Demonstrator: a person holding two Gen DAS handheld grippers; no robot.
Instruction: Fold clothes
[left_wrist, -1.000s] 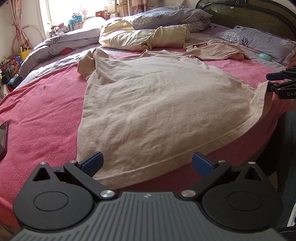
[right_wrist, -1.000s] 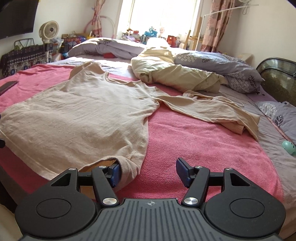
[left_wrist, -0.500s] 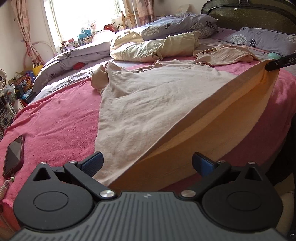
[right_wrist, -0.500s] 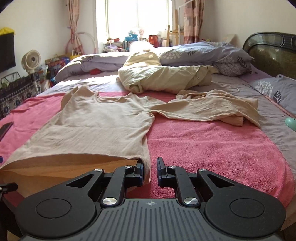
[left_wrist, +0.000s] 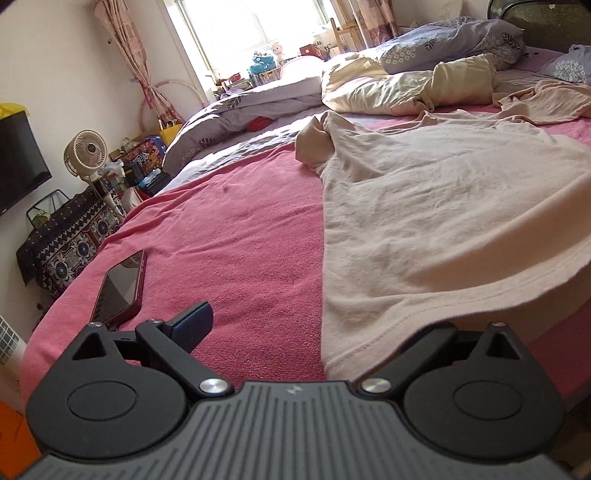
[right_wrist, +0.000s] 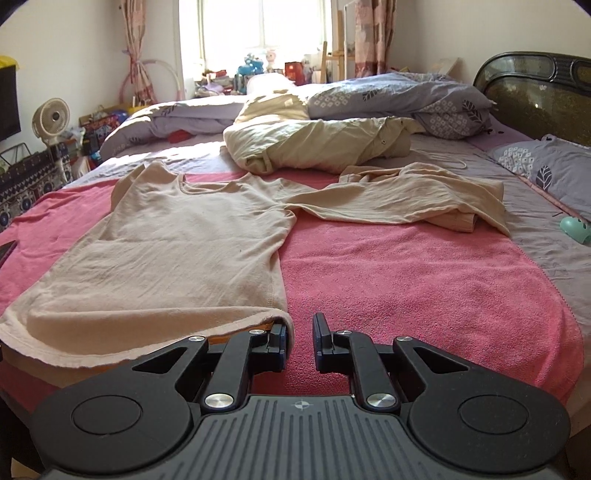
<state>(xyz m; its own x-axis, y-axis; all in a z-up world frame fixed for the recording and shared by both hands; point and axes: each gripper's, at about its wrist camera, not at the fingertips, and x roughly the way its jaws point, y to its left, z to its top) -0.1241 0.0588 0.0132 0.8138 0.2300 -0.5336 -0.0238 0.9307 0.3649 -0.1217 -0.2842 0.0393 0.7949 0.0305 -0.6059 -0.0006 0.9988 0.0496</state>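
Site: we find a bed covered with a pink blanket (right_wrist: 406, 269).
Task item: a beige shirt (right_wrist: 177, 251) lies spread front-up on the blanket, its neckline toward 12 o'clock and its hem toward 6 o'clock in the right wrist view.
Hem condition: the hem is raised clear of the blanket on the right-hand side and we see its underside in shadow. The rest of the shirt lies flat.
Right tongs (right_wrist: 300, 332): we find them drawn nearly together on the shirt's hem corner. The cloth wraps the finger at 9 o'clock and hangs from it, and a narrow gap shows at the tips.
Left tongs (left_wrist: 319, 325): the jaws stand wide and are closing. The other hem corner lies between them and drapes over the finger at 3 o'clock. The pads do not press on it.
Other garment: a second beige garment (right_wrist: 406, 199) lies rumpled at 2 o'clock from the shirt, touching its sleeve.
Loose item: a phone (left_wrist: 118, 288) lies on the blanket at 9 o'clock from the shirt, well apart from it.
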